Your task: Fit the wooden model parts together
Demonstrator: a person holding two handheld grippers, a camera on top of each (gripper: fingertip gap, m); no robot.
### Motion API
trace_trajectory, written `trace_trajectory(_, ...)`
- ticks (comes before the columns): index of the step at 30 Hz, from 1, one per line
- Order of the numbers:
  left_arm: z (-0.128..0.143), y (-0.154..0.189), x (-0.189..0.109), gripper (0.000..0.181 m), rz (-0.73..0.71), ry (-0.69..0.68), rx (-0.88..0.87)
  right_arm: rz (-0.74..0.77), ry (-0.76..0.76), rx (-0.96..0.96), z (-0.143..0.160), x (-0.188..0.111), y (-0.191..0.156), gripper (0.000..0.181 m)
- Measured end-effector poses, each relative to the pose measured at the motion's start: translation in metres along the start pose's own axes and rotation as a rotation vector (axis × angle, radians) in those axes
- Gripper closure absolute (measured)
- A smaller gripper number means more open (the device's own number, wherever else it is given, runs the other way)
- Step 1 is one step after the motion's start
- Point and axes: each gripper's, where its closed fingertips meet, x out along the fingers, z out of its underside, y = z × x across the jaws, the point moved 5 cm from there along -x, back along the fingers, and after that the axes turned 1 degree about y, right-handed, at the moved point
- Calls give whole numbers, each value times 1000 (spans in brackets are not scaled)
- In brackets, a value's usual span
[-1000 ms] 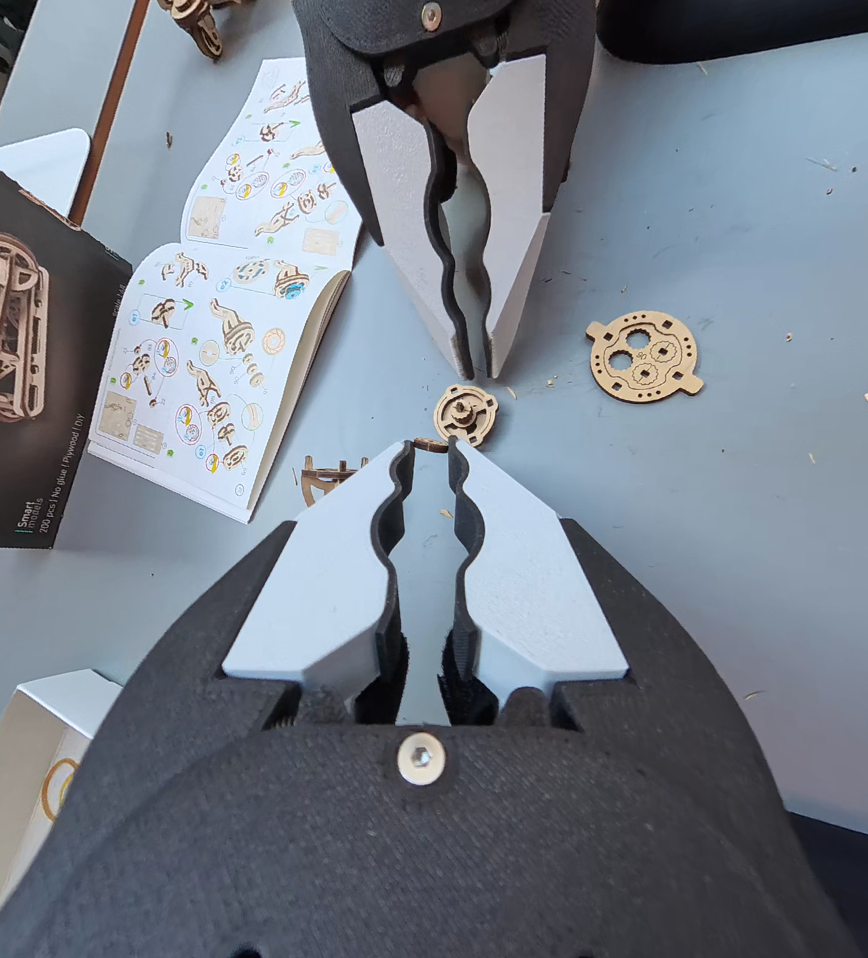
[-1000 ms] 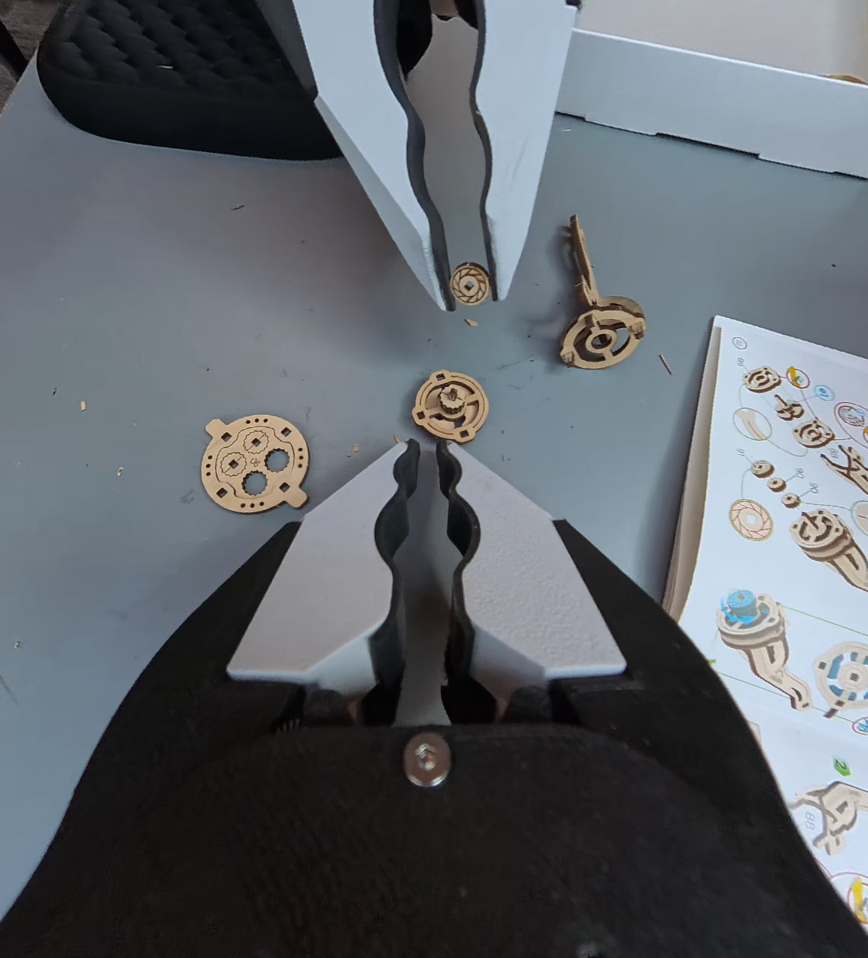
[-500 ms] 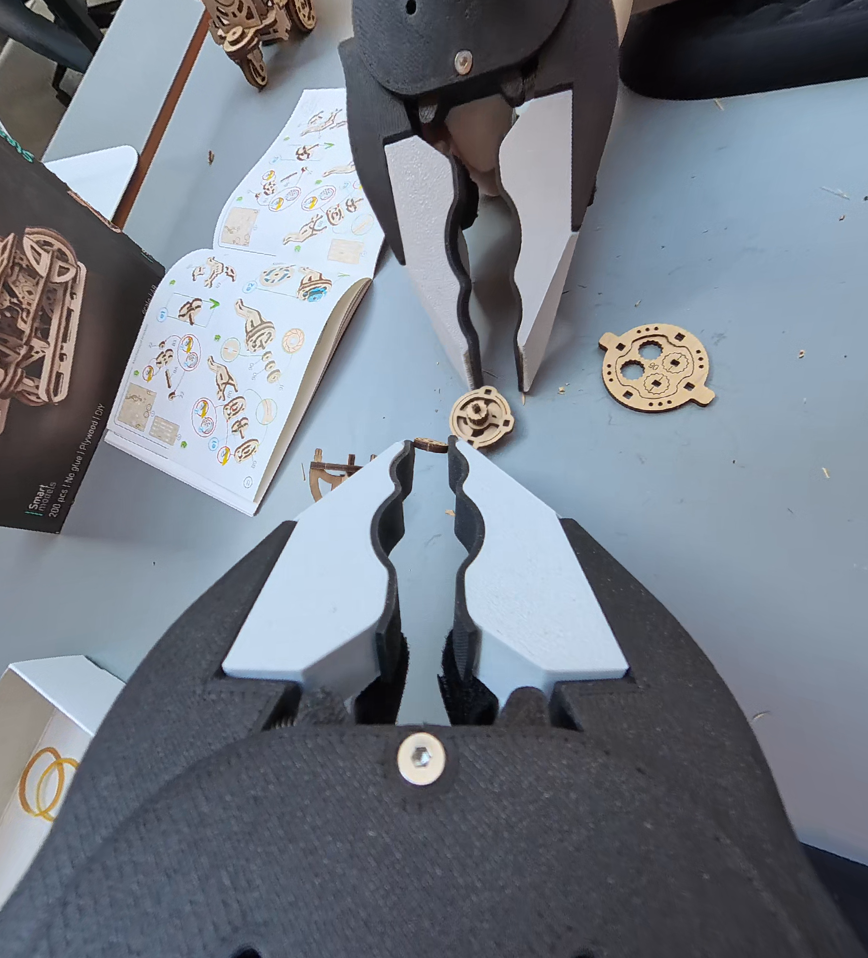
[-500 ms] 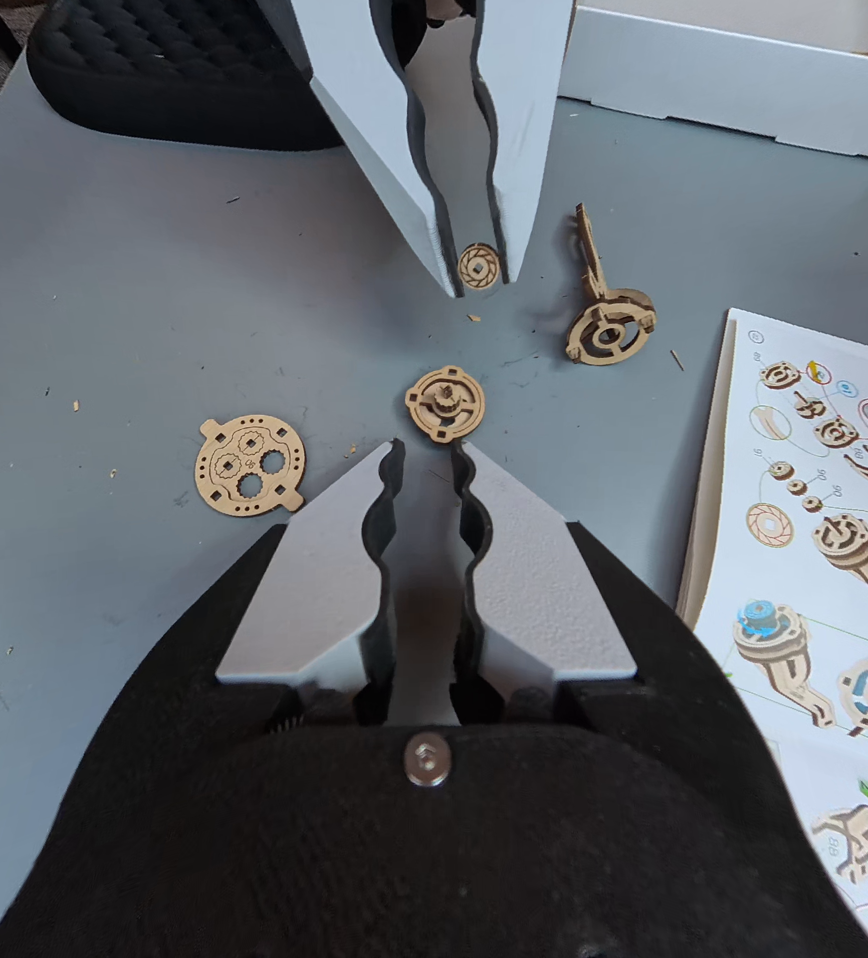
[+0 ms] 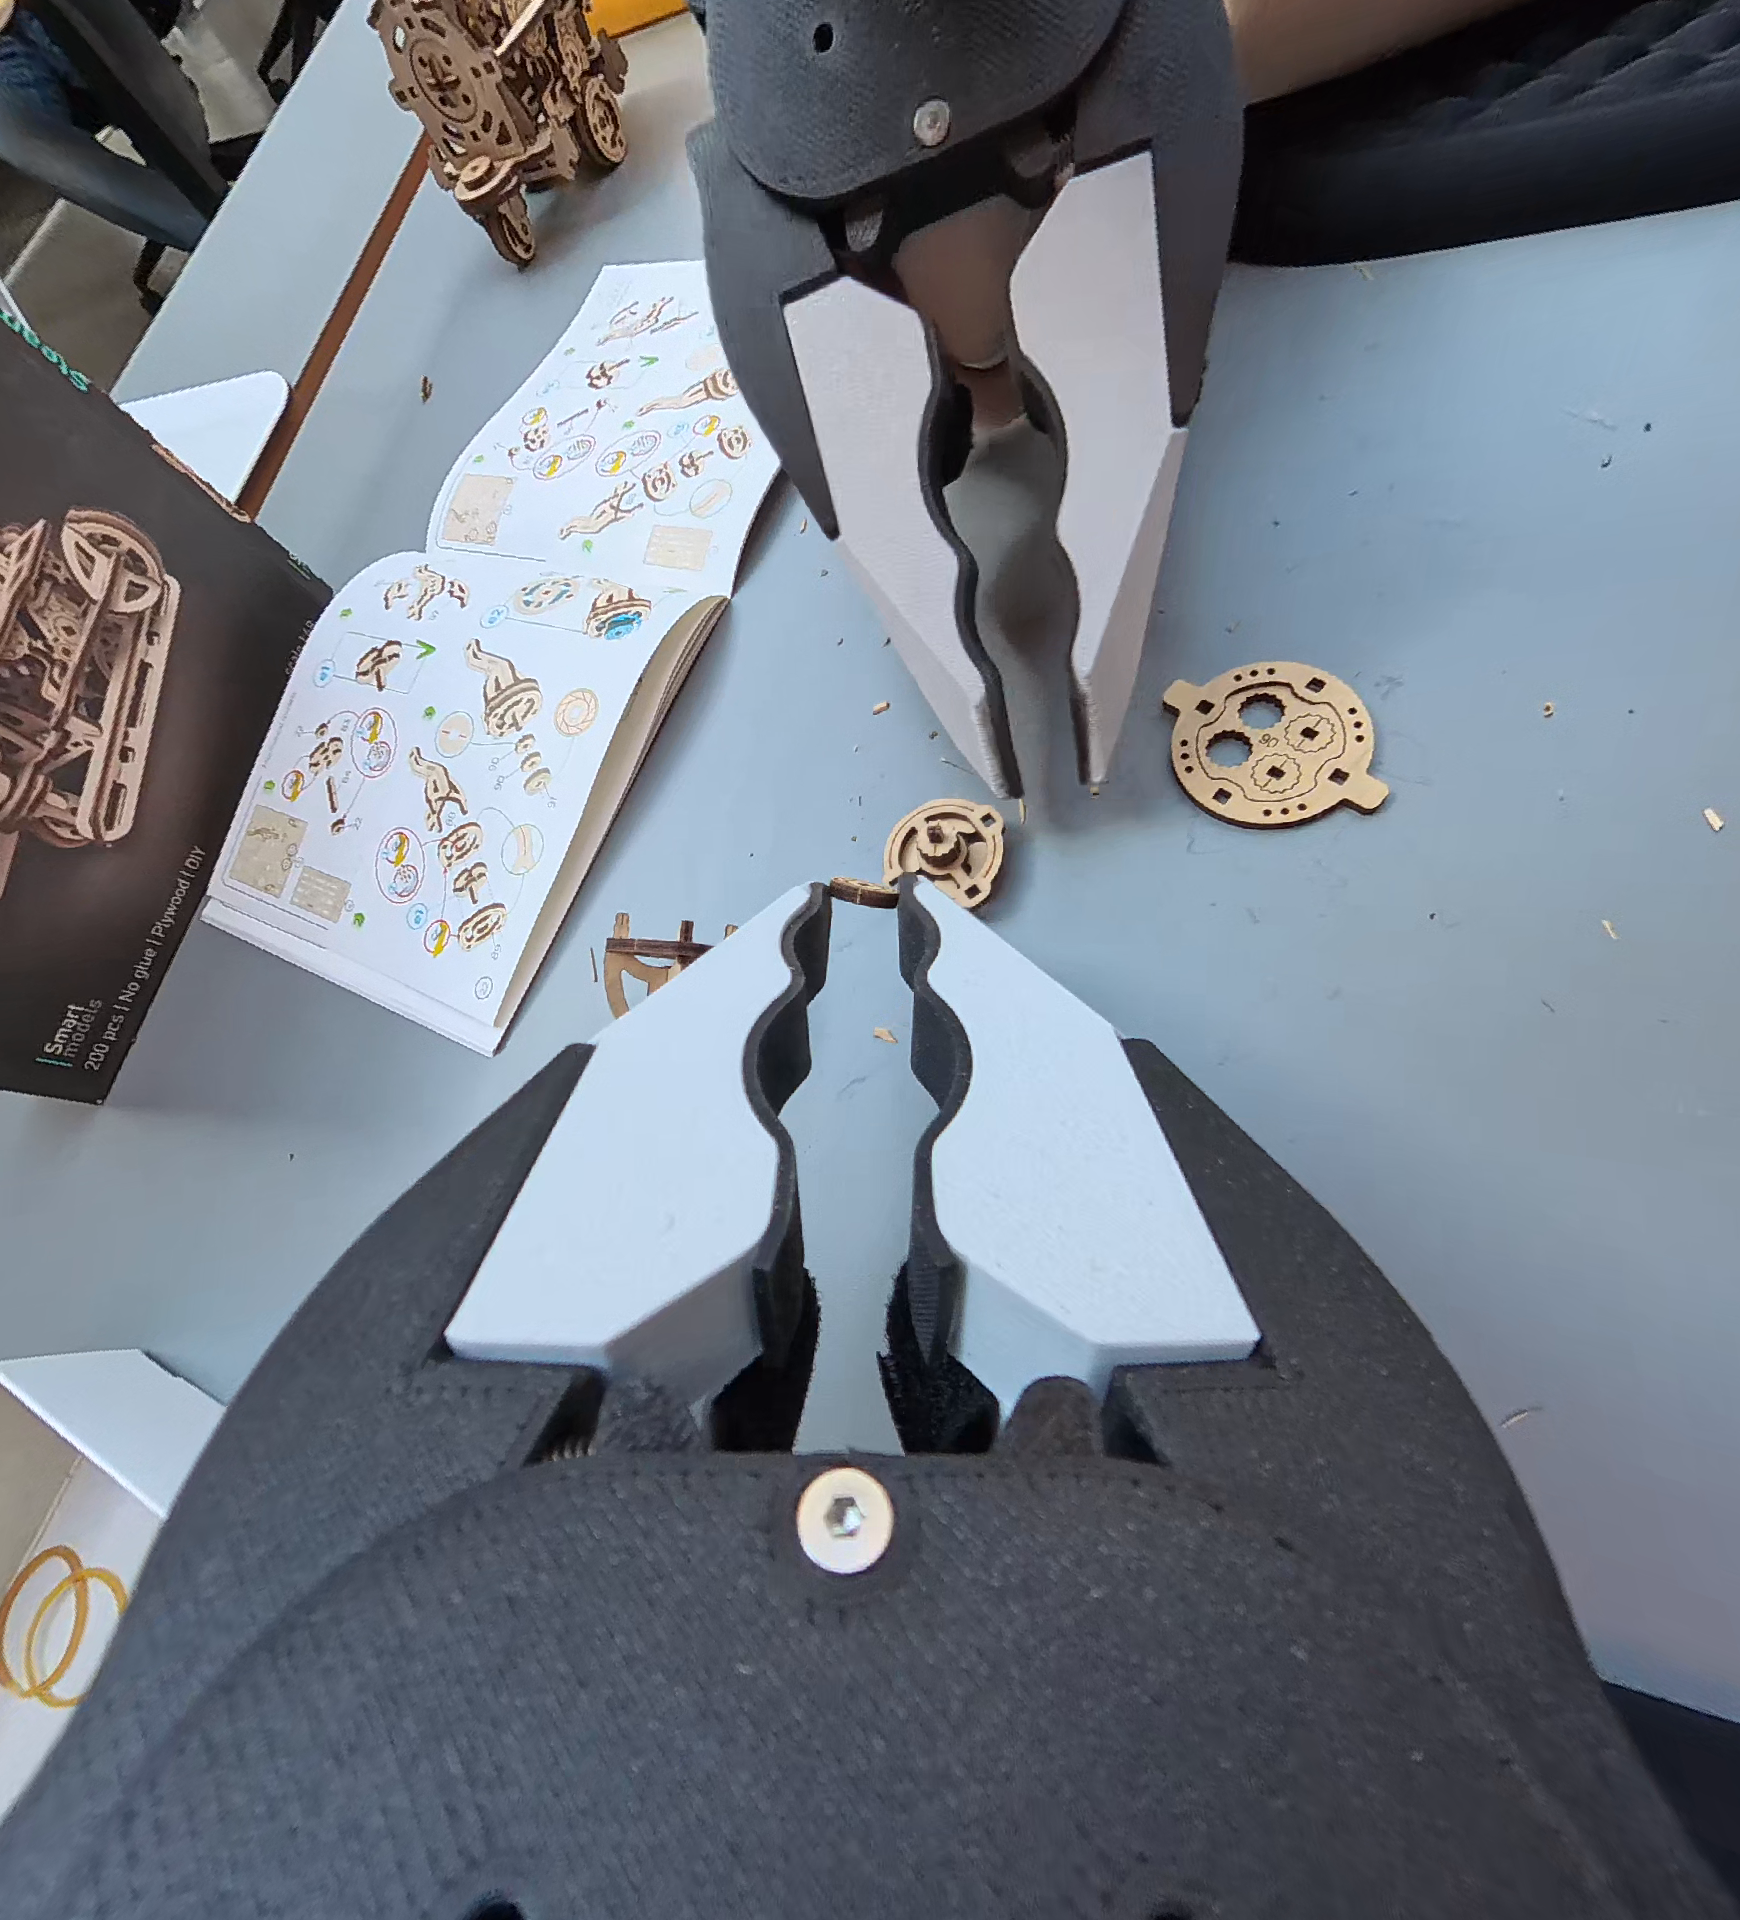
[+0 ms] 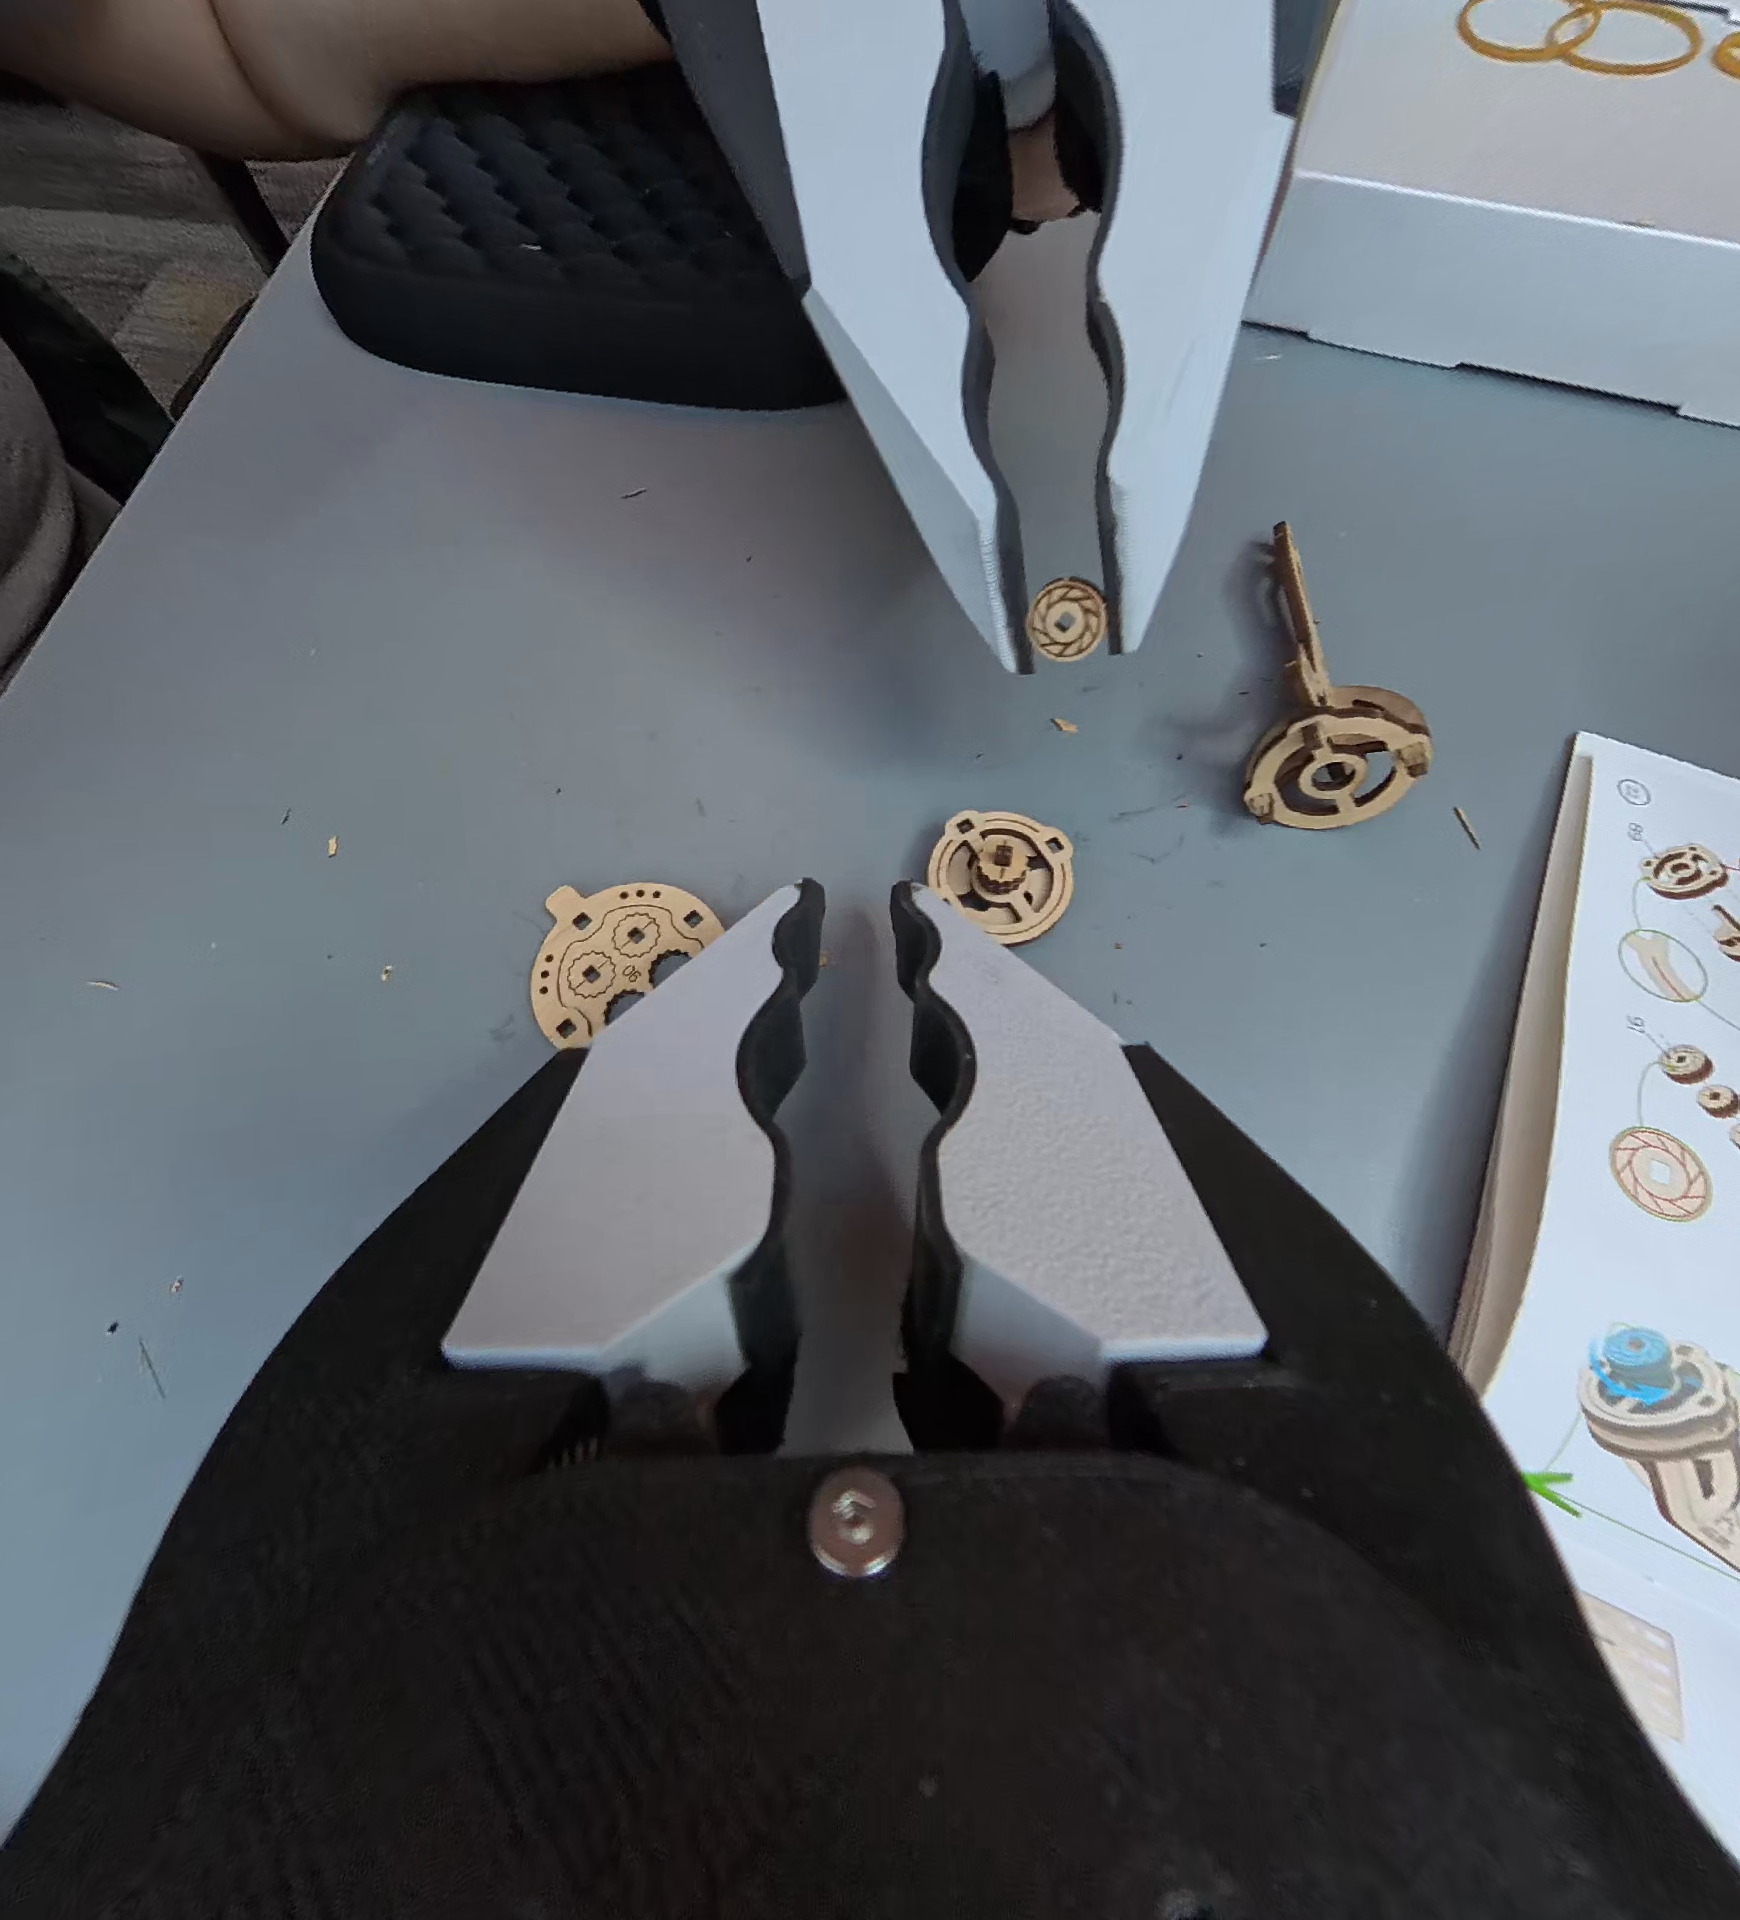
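Wooden disc (image 6: 1066, 620), small with a square hole, sits pinched on edge between the left gripper (image 6: 1066, 649) tips, just above the grey table (image 6: 430, 675).

Held that way, its hole can probably drop onto the hub of the round gear assembly (image 6: 999, 876) lying flat nearby. Right gripper (image 6: 850, 899) hangs parted and empty beside that assembly, partly covering the perforated plate (image 6: 596, 961); open tabletop surrounds both, with the booklet (image 6: 1697, 1143) well clear.

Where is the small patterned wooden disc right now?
In the right wrist view, the small disc sits pinched between the left gripper fingertips, above the hub piece.
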Motion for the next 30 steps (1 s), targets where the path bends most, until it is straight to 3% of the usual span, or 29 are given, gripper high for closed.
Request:
trace_trajectory(6,-6,3,1,170,-1,53,15,134,64,-32,-3,-16,19,168)
trace_trajectory(11,-18,5,-1,170,-14,126,11,245,309,-184,-53,-34,0,170)
trace_trajectory(15,-30,19,-4,170,111,209,-27,307,254,-439,-57,-40,-14,164)
trace_trajectory(17,-33,28,-7,170,233,228,-82,239,211,-494,-55,-42,-23,155)
trace_trajectory(22,-41,41,-15,170,519,291,-239,168,89,-619,-51,-32,-42,156)
trace_trajectory(30,-44,48,-16,170,567,321,-209,168,91,-677,-63,-26,-55,163)
